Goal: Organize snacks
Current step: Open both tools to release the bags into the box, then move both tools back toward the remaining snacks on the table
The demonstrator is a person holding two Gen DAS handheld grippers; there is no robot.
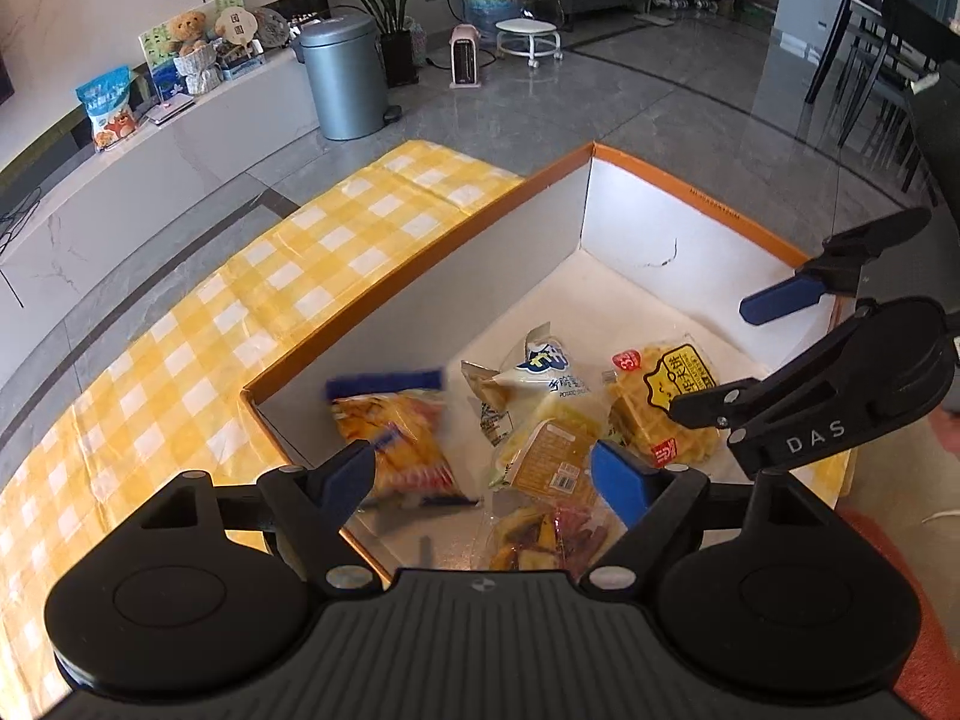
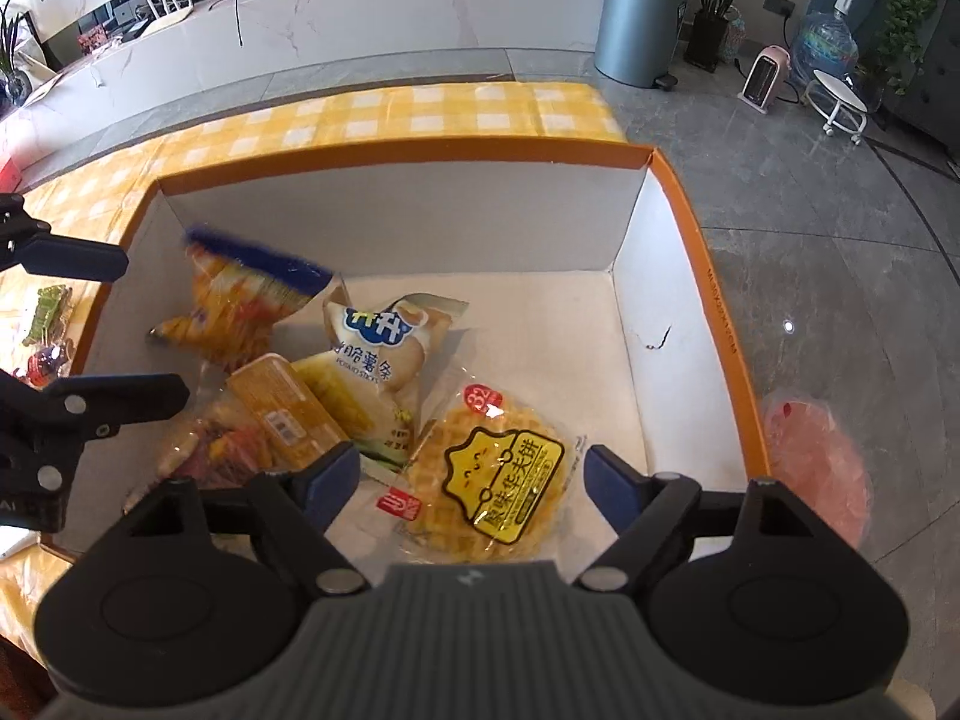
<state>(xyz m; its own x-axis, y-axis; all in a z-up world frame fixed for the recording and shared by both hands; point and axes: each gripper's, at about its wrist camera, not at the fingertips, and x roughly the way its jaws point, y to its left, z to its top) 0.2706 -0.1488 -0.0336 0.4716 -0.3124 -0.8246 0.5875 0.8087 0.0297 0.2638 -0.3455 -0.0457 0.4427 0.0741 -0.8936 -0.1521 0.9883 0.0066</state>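
An orange-rimmed white box (image 1: 420, 268) (image 2: 420, 150) holds several snacks. An orange bag with a blue top (image 1: 396, 438) (image 2: 240, 312) looks blurred against the left wall. A white potato-stick bag (image 1: 540, 372) (image 2: 384, 348), a yellow pack (image 1: 552, 456) (image 2: 282, 414), a clear mixed pack (image 1: 540, 534) (image 2: 210, 450) and a waffle pack (image 1: 660, 408) (image 2: 498, 480) lie on the floor of the box. My left gripper (image 1: 489, 474) (image 2: 144, 330) is open above the orange bag, holding nothing. My right gripper (image 2: 471, 477) (image 1: 732, 354) is open over the waffle pack, its pads apart from it.
The box stands on a yellow checked tablecloth (image 1: 210, 330). Small wrapped snacks (image 2: 48, 312) lie on the cloth left of the box. A pink bag (image 2: 816, 462) sits beyond the box's right wall. A grey bin (image 1: 342, 78) stands on the floor further off.
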